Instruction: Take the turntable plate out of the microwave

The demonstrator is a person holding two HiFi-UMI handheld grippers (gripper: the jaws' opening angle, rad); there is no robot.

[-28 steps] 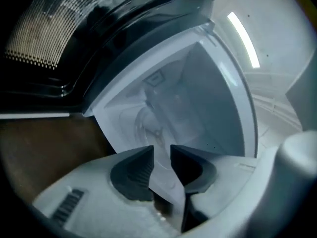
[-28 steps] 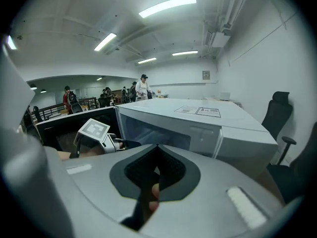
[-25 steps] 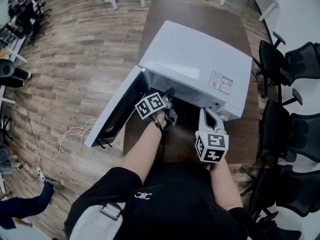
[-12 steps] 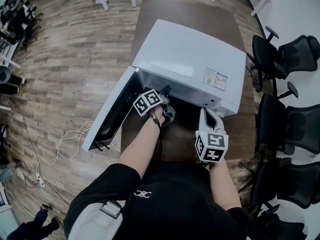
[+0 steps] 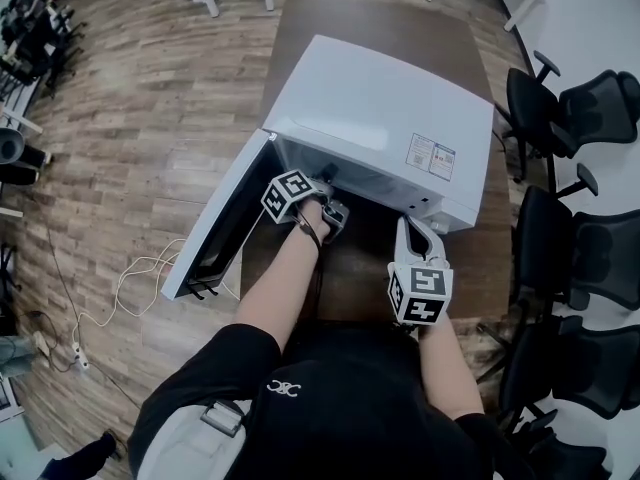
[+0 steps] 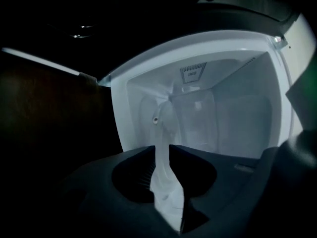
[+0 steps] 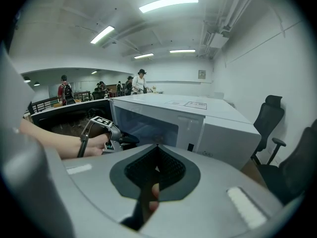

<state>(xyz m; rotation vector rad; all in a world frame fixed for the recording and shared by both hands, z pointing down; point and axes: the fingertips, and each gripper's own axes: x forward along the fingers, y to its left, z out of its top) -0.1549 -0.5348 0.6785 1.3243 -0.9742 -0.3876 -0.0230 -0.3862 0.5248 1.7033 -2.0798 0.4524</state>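
**Left gripper view: jaws closing on the glass rim inside the cavity**

Left gripper view is showing the left gripper (image 6: 162, 150) reaching into the white cavity of the microwave (image 5: 385, 118), whose door (image 5: 215, 233) is hanging open on the person's left. Its jaws have just been closing, and a pale strip of glass, the edge of the turntable plate (image 6: 162, 133), is filling the narrow slit between them. The pads are looking to be pressing on it.

The plate is lying inside the cavity, not yet drawn out. In the head view the microwave's top is hiding it.

The right gripper (image 7: 156, 152) is hanging outside, in front of the microwave's right end above the table (image 5: 400, 28), with its jaws together on nothing.

The plate is probably going to handle as heavy, stiff, slick and breakable. A pinch on the thin rim alone is risking a tilt or a slide — a deep bite over the edge, kept level, is looking safer. The right gripper could be taking the opposite rim once the plate is clearing the opening.
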